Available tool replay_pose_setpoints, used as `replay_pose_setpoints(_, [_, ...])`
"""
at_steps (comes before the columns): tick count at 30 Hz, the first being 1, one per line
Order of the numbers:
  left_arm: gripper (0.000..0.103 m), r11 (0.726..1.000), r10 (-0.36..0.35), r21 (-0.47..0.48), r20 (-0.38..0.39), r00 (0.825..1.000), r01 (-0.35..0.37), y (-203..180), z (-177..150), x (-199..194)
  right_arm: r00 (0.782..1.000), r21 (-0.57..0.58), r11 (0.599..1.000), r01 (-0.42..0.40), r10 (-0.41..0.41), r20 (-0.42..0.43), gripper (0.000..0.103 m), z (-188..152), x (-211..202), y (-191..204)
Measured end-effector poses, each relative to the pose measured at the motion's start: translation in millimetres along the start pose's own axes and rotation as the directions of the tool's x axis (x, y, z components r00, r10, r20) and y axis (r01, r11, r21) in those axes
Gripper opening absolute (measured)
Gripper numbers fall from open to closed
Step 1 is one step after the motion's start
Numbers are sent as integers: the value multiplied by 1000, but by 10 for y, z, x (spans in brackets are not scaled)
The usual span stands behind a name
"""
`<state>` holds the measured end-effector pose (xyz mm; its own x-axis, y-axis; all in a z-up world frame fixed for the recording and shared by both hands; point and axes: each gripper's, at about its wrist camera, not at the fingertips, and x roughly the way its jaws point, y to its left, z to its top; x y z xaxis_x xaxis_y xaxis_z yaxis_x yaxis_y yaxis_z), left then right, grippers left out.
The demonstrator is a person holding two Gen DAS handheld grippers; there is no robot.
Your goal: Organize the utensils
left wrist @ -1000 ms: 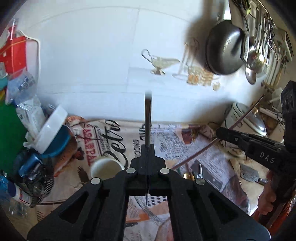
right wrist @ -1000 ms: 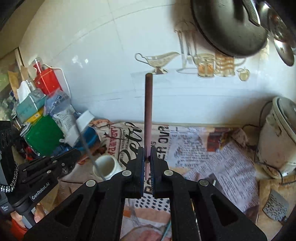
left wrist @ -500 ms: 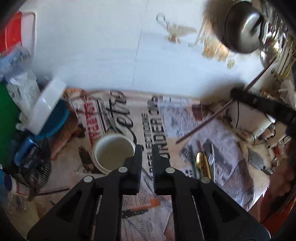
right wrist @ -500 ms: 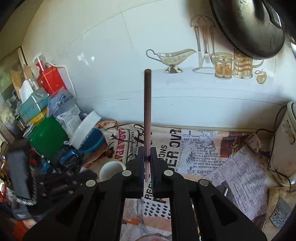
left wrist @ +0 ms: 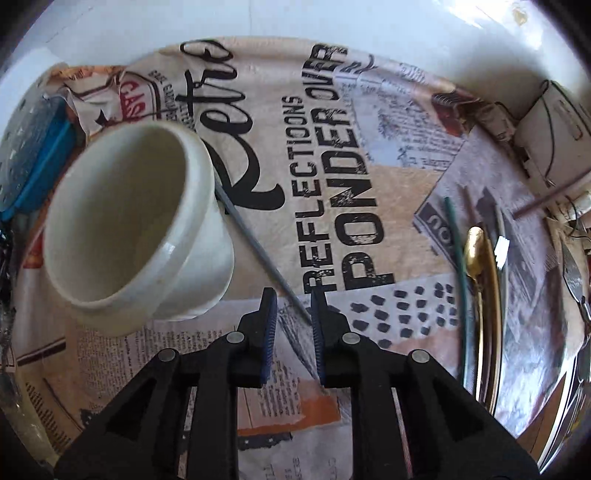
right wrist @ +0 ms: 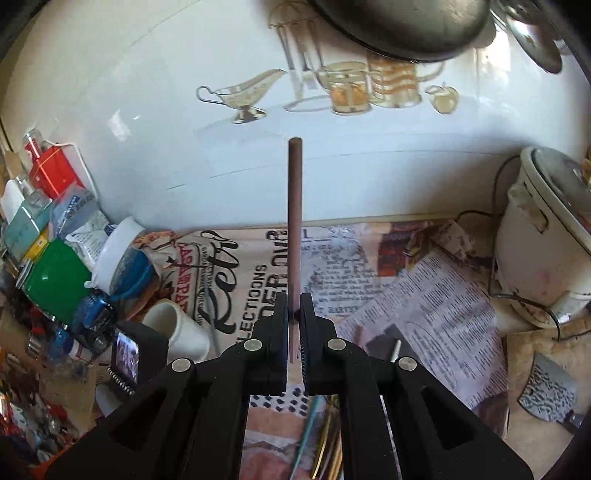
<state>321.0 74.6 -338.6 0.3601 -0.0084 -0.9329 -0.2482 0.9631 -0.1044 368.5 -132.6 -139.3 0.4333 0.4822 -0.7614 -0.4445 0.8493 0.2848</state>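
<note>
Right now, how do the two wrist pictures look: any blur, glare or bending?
Left wrist view: strong fisheye bending curves the printed table cover; the white cup is close and slightly soft; glare on the gold utensil. Right wrist view: sharper in the middle, where the brown stick reads clearly; the dark pan at the top edge is smeared; bright sheen on the white wall.

My two handheld grippers, both matte black.
Left gripper (left wrist: 291, 314) and right gripper (right wrist: 294, 314): angular black linkage arms, silver round pivot screws, blue ribbed pads (left wrist: 269, 332).
</note>
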Motion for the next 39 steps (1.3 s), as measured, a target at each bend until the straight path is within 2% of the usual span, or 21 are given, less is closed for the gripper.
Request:
replay_pose_setpoints(6, [16, 999, 21, -43, 1, 1000, -21, 51, 1, 169, 1000, 30, 999, 19, -18, -15, 5, -77, -24, -132])
replay_pose_setpoints(10, [7, 999, 21, -47, 22, 1000, -20, 54, 0, 179, 1000, 39, 999, 22, -21, -19, 5, -122, -55, -166])
replay_pose_setpoints(16, [1, 998, -68, -14, -16, 998, 68, 65, -138, 118, 1000, 38, 999, 21, -20, -20, 5, -209, -100, -168])
replay_pose_setpoints(18, [1, 995, -96, 14, -41, 995, 97, 37, -287, 57, 1000, 38, 999, 19, -18, -22, 5, -253, -109, -166])
replay_pose_setpoints(22, [1, 983, -117, 132, -106, 987, 131, -97, -652, -83, 999, 53, 999, 13, -11, -31, 5, -354, -119, -177])
replay_pose_setpoints(25, [1, 958, -126, 233, -178, 976, 166, -245, -942, -182, 999, 62, 998, 8, -5, -41, 5, -441, -123, -195])
replay_pose_setpoints(28, [2, 941, -113, 288, -227, 967, 177, -345, -1054, -216, 999, 71, 997, 5, -1, -49, 5, -518, -136, -228])
replay_pose_setpoints(30, [9, 943, -96, 293, -224, 970, 161, -373, -1026, -214, 999, 79, 997, 3, 2, -53, 5, -550, -146, -254])
replay_pose_setpoints(33, [18, 958, -101, 244, -210, 973, 152, -379, -828, -153, 999, 88, 996, 5, -1, -52, 5, -577, -167, -292])
replay_pose_setpoints(39, [18, 966, -86, 224, -180, 980, 126, -522, -292, 28, 999, 101, 995, 12, -7, -52, 5, -586, -207, -400])
